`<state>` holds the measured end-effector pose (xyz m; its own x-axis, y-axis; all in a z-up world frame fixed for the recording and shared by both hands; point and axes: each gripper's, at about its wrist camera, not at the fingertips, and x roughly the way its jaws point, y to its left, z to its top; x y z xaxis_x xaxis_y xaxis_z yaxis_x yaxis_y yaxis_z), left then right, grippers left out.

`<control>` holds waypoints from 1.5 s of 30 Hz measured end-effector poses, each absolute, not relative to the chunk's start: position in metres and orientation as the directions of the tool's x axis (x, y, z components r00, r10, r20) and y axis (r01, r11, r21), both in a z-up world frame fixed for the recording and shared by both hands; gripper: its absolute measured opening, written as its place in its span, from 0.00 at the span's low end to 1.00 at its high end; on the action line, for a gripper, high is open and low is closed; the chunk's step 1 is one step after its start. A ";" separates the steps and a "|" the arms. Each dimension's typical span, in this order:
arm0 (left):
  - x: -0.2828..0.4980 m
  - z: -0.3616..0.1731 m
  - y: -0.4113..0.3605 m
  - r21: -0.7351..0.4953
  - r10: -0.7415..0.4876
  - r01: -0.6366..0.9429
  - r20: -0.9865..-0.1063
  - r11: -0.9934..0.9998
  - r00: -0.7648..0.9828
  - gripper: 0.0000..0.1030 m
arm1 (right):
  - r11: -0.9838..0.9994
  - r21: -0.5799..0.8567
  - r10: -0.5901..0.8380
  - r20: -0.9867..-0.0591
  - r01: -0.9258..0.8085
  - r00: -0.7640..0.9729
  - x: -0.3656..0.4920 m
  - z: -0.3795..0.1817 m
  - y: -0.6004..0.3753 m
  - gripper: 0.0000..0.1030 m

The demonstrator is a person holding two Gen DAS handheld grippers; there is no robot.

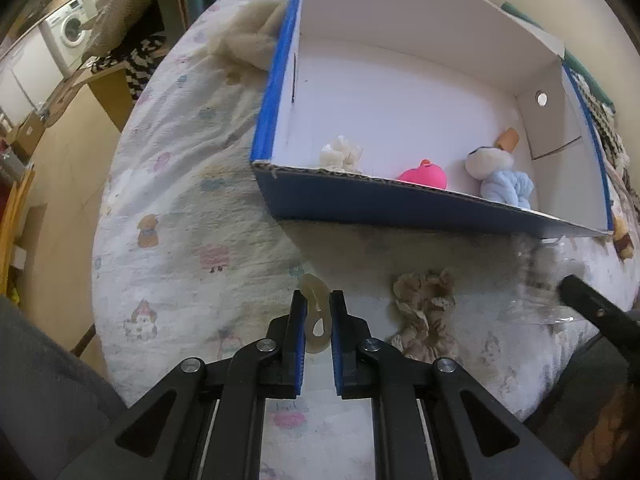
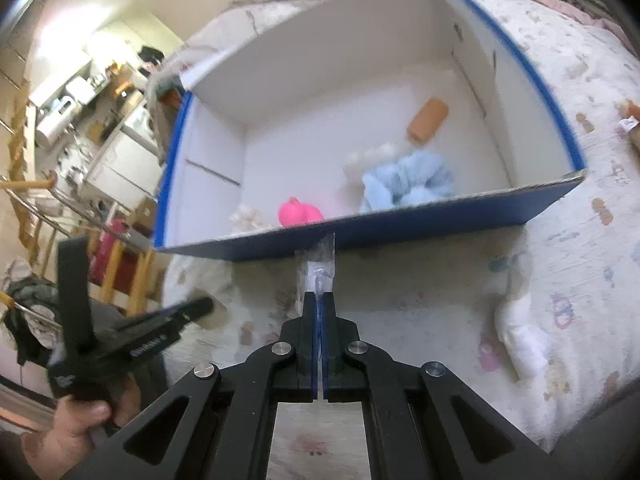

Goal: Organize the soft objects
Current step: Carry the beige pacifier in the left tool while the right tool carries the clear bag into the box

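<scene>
A blue cardboard box (image 1: 400, 200) with a white inside lies open on the bed; it also shows in the right wrist view (image 2: 400, 220). Inside are a pink toy (image 1: 424, 174), a cream fluffy piece (image 1: 340, 154), a light blue and white plush (image 1: 500, 176) and an orange cylinder (image 2: 427, 120). My left gripper (image 1: 318, 300) is shut on a pale translucent soft piece (image 1: 318, 312), held in front of the box. My right gripper (image 2: 319, 300) is shut on a clear plastic bag (image 2: 320, 268) just before the box's front wall. A beige lace scrunchie (image 1: 426, 312) lies on the bedsheet.
The printed bedsheet (image 1: 180, 220) covers the bed. A cream plush (image 1: 248, 40) lies left of the box. A white soft item (image 2: 520, 340) lies on the sheet at the right. The bed edge drops to a wooden floor and shelves at the left.
</scene>
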<state>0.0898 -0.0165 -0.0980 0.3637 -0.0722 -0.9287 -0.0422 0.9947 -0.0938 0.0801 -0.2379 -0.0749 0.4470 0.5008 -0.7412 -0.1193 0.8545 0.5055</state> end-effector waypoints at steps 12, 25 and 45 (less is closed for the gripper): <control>0.066 -0.041 -0.017 -0.059 -0.034 -0.034 -0.857 0.998 0.514 0.10 | 0.741 0.609 0.624 -0.471 -0.281 0.623 0.057 -0.008 -0.266 0.03; 0.131 0.014 -0.030 -0.050 -0.032 -0.017 -0.821 0.999 0.570 0.10 | 0.801 0.547 0.510 -0.410 -0.245 0.756 0.090 0.026 -0.294 0.03; 0.199 -0.033 -0.061 0.030 0.035 -0.018 -0.863 0.999 0.504 0.10 | 0.876 0.461 0.420 -0.579 -0.145 0.698 0.179 -0.026 -0.286 0.03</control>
